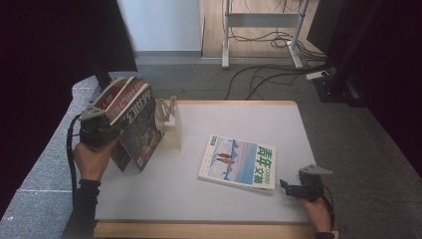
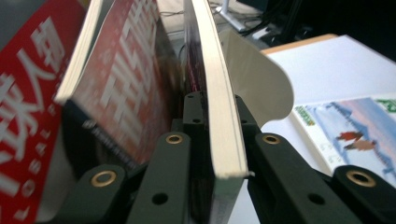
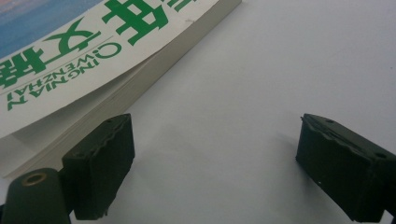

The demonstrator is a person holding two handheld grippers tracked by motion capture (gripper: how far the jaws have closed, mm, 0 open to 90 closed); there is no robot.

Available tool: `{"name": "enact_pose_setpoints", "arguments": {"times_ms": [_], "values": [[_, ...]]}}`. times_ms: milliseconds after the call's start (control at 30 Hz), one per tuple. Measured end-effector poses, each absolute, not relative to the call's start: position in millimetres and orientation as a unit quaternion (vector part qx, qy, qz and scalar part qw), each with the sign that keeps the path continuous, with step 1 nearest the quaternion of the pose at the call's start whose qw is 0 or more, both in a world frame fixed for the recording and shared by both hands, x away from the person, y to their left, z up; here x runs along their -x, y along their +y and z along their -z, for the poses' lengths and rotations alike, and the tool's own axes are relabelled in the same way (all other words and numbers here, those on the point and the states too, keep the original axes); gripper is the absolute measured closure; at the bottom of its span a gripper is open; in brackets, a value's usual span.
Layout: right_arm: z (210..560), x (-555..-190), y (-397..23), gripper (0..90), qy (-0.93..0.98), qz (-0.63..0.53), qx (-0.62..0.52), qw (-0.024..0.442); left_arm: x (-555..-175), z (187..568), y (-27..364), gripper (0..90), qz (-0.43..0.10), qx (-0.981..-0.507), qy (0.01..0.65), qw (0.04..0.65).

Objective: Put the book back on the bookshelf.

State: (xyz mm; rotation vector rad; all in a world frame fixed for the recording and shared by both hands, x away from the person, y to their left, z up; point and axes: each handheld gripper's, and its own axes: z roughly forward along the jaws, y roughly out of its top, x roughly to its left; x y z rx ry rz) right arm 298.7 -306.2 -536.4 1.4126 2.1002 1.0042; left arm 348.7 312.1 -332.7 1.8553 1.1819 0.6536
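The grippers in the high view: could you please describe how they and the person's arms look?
Both tools, left and right, are black with a grey three-cornered plate on top. A black cable trails from the left one. The jaws show brass-coloured pivot pins and blocky dark pads. Dark sleeves cover both wrists.

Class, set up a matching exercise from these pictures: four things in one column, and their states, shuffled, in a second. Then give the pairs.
Things:
1. left gripper
2. right gripper
3. green-titled magazine
4. white bookend

States:
A. lies flat on the table
B. stands upright on the table
C. jaws open, nothing between them
D. jaws shut on a book, held off the table

Pairs: 1-D, 2-C, 3-A, 4-B
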Motion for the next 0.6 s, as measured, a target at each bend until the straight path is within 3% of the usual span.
{"name": "enact_pose_setpoints", "arguments": {"times_ms": [300,600], "values": [[537,-299,-302,9.6,0.763,-0.345,-0.502,0.216,-338,337,313,68.5,-0.261,-0.741,0.462,0.411],[537,-299,-302,9.6,0.763,-0.345,-0.503,0.215,-324,363,318,69.8,-0.237,-0.744,0.474,0.407]]}}
